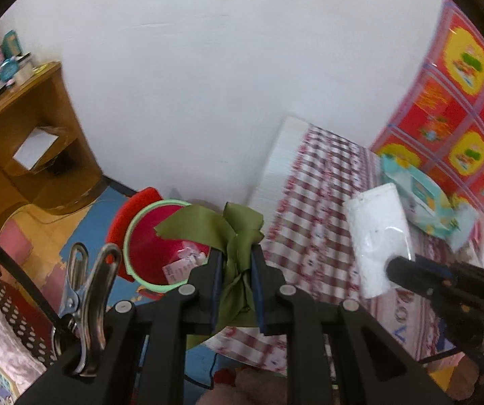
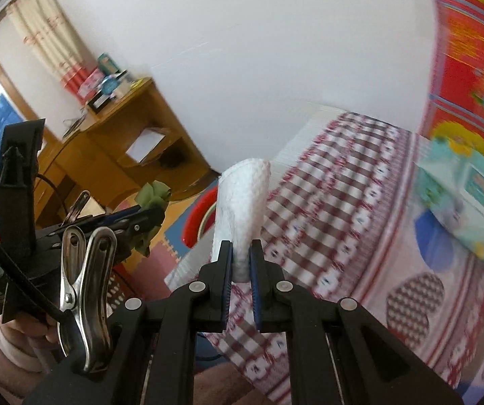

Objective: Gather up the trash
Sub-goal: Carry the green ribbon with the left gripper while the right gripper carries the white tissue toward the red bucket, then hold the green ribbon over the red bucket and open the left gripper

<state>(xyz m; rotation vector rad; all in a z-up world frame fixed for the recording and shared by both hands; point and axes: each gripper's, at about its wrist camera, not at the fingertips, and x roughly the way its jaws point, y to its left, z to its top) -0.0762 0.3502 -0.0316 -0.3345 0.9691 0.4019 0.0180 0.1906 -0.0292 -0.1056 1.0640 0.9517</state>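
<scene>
My left gripper (image 1: 237, 280) pinching crumpled green wrapper (image 1: 221, 229), red bin (image 1: 154, 253) just past it at 10 o'clock. My right gripper (image 2: 241, 266) clamped on white tissue roll (image 2: 242, 202), checkered table (image 2: 326, 202) at 2 o'clock.

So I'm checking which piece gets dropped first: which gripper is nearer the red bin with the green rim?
Left. The left gripper, shut on green paper, is right beside the red bin; the right gripper, holding the white tissue, is farther off over the checkered tablecloth.
</scene>
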